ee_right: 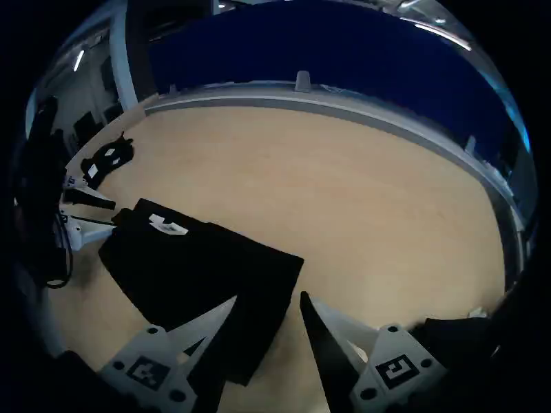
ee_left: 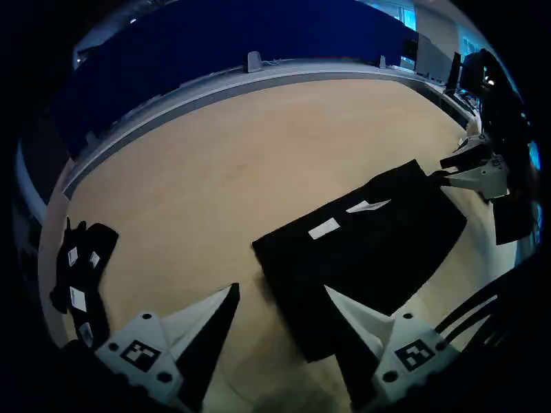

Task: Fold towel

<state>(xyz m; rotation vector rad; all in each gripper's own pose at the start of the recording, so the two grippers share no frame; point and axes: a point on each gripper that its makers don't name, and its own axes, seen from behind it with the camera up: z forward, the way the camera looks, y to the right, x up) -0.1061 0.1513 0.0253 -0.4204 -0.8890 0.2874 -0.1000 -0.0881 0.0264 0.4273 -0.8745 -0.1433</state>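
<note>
Black towel [ee_left: 372,255], tan table [ee_left: 227,172], blue divider [ee_left: 241,34]

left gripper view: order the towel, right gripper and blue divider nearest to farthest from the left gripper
1. towel, just ahead of the left gripper, centre-right.
2. right gripper, at the towel's far corner, right side.
3. blue divider, beyond the table, top.

dim, bluish cast | sharp centre | strong fisheye bending at edges
</note>
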